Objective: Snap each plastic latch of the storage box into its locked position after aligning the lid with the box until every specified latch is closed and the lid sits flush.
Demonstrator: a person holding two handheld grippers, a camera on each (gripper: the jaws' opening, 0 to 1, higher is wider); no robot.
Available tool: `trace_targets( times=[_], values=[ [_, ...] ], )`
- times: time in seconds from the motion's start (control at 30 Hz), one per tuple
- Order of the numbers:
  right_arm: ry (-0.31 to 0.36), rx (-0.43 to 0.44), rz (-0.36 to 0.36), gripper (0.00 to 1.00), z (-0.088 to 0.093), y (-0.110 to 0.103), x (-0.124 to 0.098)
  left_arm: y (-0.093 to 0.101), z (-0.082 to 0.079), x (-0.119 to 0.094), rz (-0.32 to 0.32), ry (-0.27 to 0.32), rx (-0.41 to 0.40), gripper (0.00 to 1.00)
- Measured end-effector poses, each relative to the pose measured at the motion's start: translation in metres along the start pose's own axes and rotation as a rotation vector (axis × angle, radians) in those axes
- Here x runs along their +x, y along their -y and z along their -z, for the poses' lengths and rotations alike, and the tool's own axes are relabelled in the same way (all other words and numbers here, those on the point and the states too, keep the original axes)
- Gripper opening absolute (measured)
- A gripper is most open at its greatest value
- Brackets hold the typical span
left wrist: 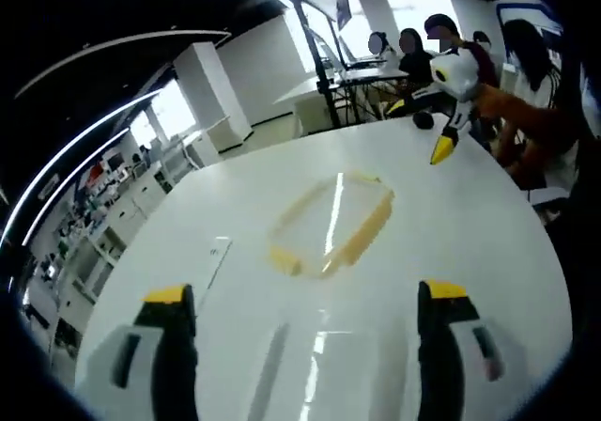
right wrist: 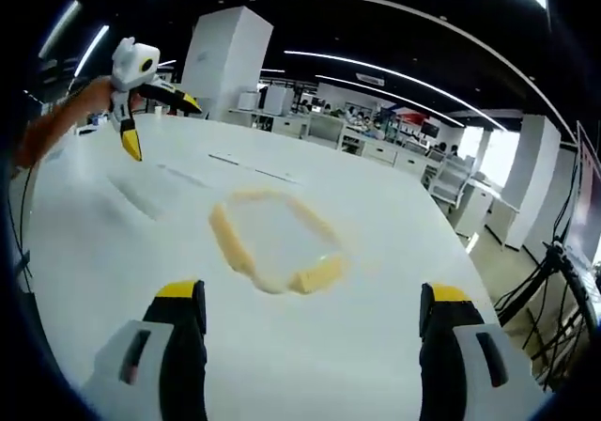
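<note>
The storage box (left wrist: 331, 226), clear w/ yellow latches and lid on, is seen lying flat near the middle of the white bench (left wrist: 470, 252), well apart from both grippers. The left gripper (left wrist: 305, 301) and right gripper (right wrist: 310, 301) are held above the bench w/ jaws spread wide, nothing grasped. In the left gripper view, people are seen beyond the far bench edge.
</note>
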State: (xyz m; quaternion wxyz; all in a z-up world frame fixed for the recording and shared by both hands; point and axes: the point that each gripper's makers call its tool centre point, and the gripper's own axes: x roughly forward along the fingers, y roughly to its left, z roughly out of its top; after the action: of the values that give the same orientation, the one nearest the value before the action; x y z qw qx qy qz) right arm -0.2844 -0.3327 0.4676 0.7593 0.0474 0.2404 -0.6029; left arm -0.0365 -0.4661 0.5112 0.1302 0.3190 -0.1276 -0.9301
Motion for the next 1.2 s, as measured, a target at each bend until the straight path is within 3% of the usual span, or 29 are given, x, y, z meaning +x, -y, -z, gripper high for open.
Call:
trace_targets(
  times=[0.23, 0.3, 0.4, 0.53, 0.63, 0.8, 1.03, 1.13, 1.2],
  values=[
    [-0.028, -0.045, -0.027, 0.95, 0.002, 0.009, 0.009, -0.015, -0.015, 0.019, 0.079, -0.006, 0.065, 0.96],
    [-0.036, -0.064, -0.041, 0.95, 0.004, 0.011, 0.013, -0.020, -0.015, 0.025, 0.107, -0.025, 0.064, 0.95],
    [-0.034, -0.068, -0.084, 0.95, 0.005, 0.011, 0.019, -0.022, -0.013, 0.034, 0.195, -0.045, 0.133, 0.91],
    [-0.021, -0.084, -0.116, 0.95, 0.002, 0.017, 0.026, -0.025, -0.014, 0.044, 0.265, -0.057, 0.184, 0.93],
    [-0.025, -0.089, -0.147, 0.91, 0.002, 0.018, 0.031, -0.031, -0.017, 0.055, 0.288, -0.074, 0.189, 0.91],
    [-0.045, -0.134, -0.184, 0.90, 0.004, 0.020, 0.042, -0.028, -0.014, 0.070, 0.409, -0.091, 0.258, 0.81],
    [-0.085, -0.185, -0.259, 0.87, 0.014, 0.020, 0.060, -0.032, 0.003, 0.099, 0.494, -0.168, 0.301, 0.79],
    [-0.086, -0.188, -0.302, 0.81, 0.013, 0.018, 0.066, -0.029, 0.007, 0.106, 0.538, -0.183, 0.304, 0.74],
    [-0.091, -0.175, -0.323, 0.83, 0.013, 0.017, 0.071, -0.027, 0.011, 0.112, 0.573, -0.193, 0.303, 0.70]
  ],
)
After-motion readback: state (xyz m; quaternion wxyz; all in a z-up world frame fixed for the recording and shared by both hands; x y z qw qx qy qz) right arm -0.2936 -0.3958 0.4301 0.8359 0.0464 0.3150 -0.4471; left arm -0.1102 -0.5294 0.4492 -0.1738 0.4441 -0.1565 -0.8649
